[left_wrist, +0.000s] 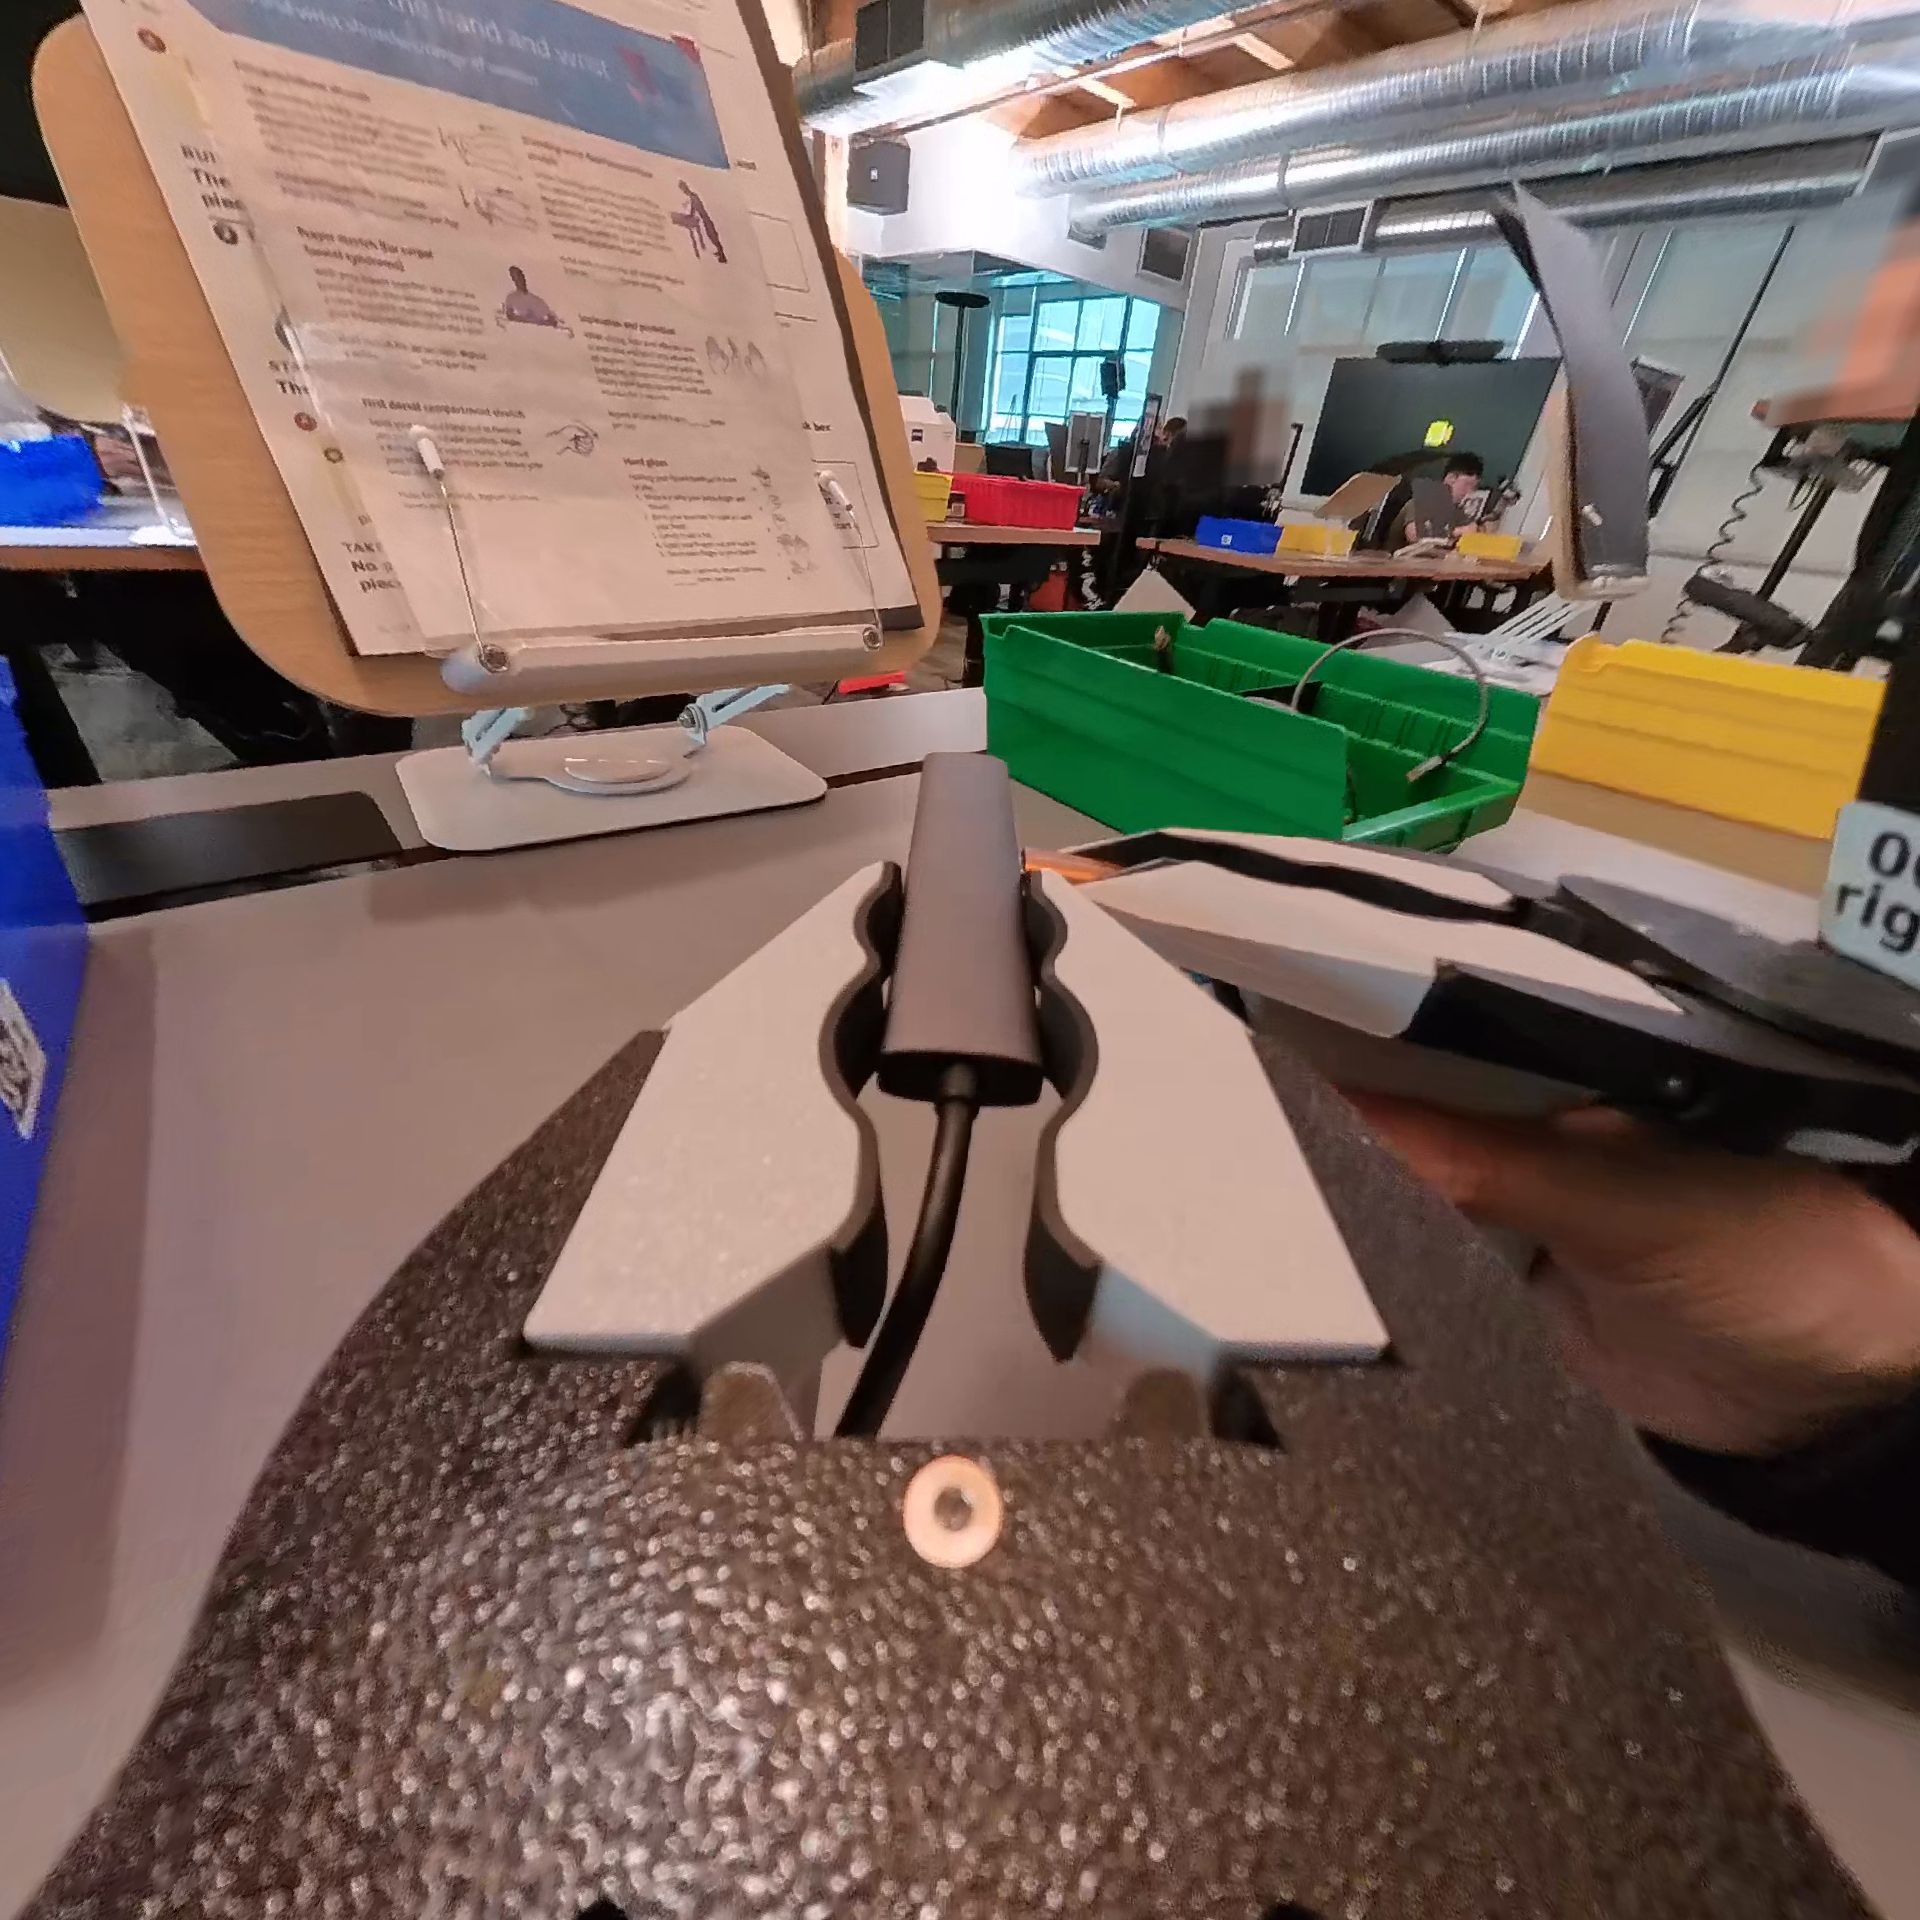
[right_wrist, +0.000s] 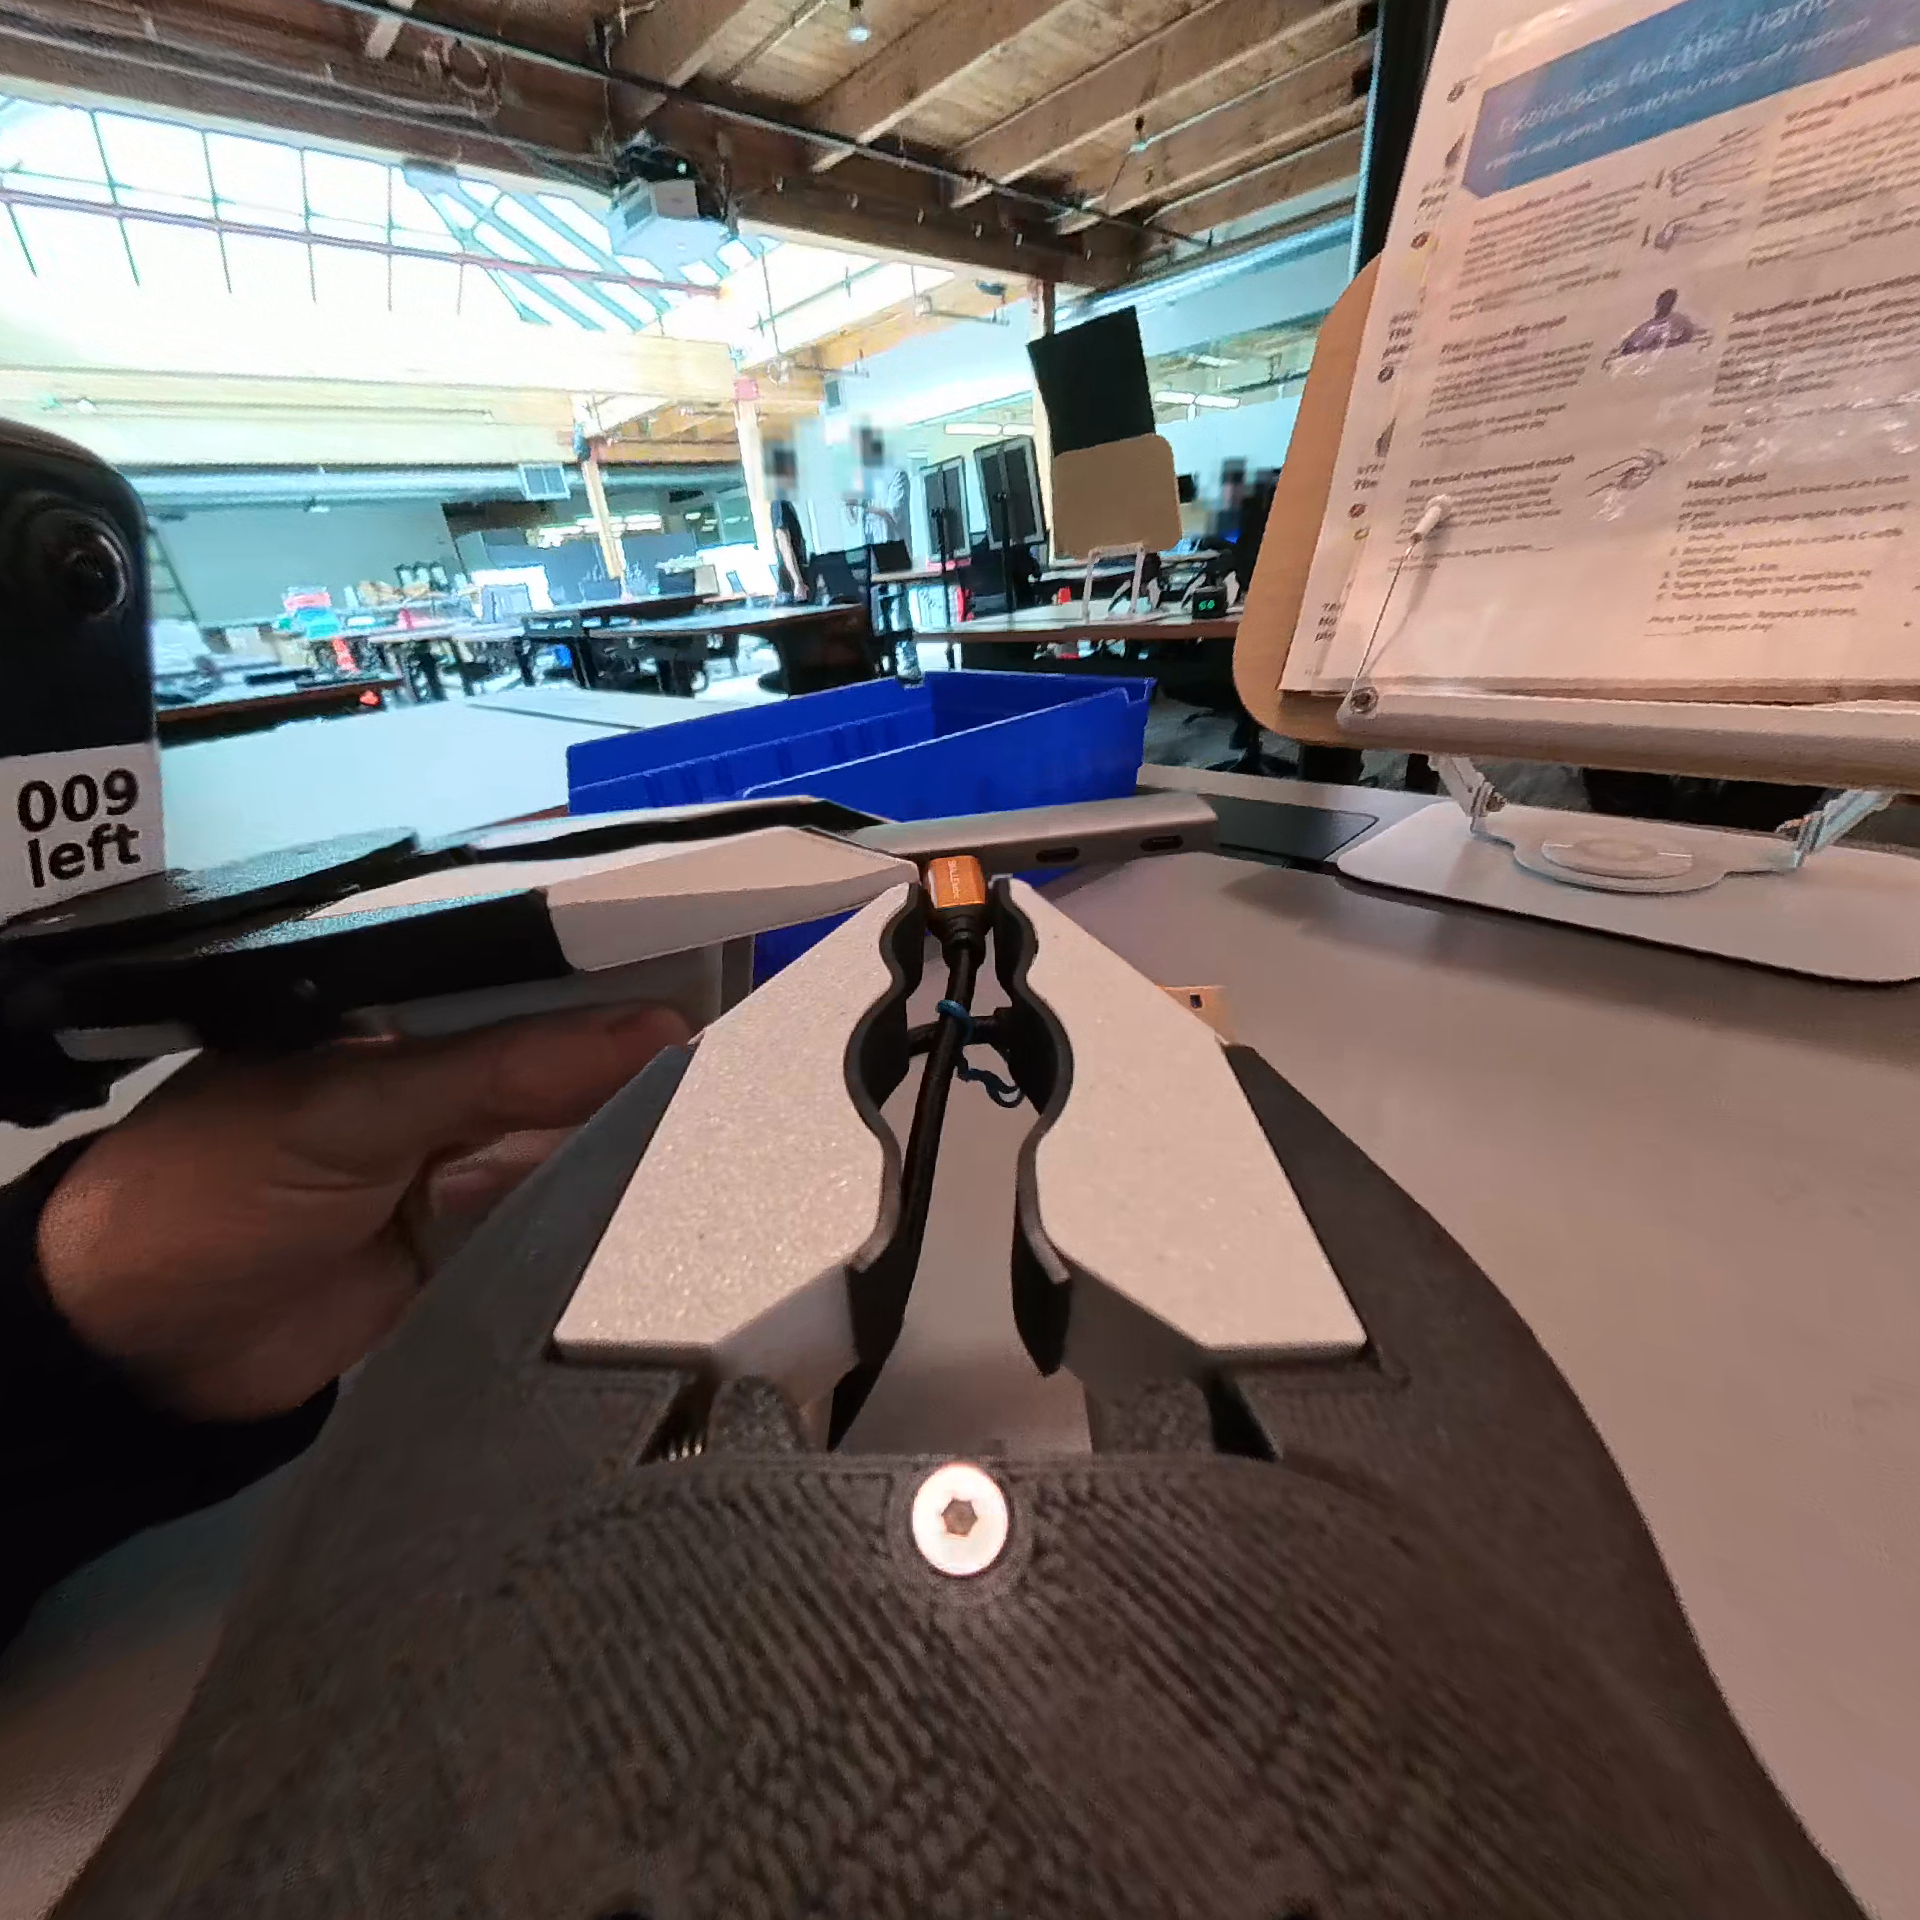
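My left gripper (left_wrist: 958, 894) is shut on a dark grey hub (left_wrist: 961, 914), a flat bar with a black lead trailing back between the fingers. In the right wrist view the hub (right_wrist: 1081, 836) sticks out sideways from the left gripper (right_wrist: 894, 857), its side ports showing. My right gripper (right_wrist: 958, 899) is shut on an orange-ended cable plug (right_wrist: 954, 891) with a black cord, its tip right at the hub's side. In the left wrist view the right gripper (left_wrist: 1070, 862) comes in from the right, the orange plug (left_wrist: 1039, 858) against the hub. A hand holds each gripper.
A document stand (left_wrist: 582, 665) with printed sheets sits on the grey table (left_wrist: 312, 1039) ahead left. A green bin (left_wrist: 1195, 727) and yellow bin (left_wrist: 1704, 727) stand to the right, a blue bin (right_wrist: 883, 738) to the left. People and tables fill the background. Both grippers' tips are close together, under 4 cm apart.
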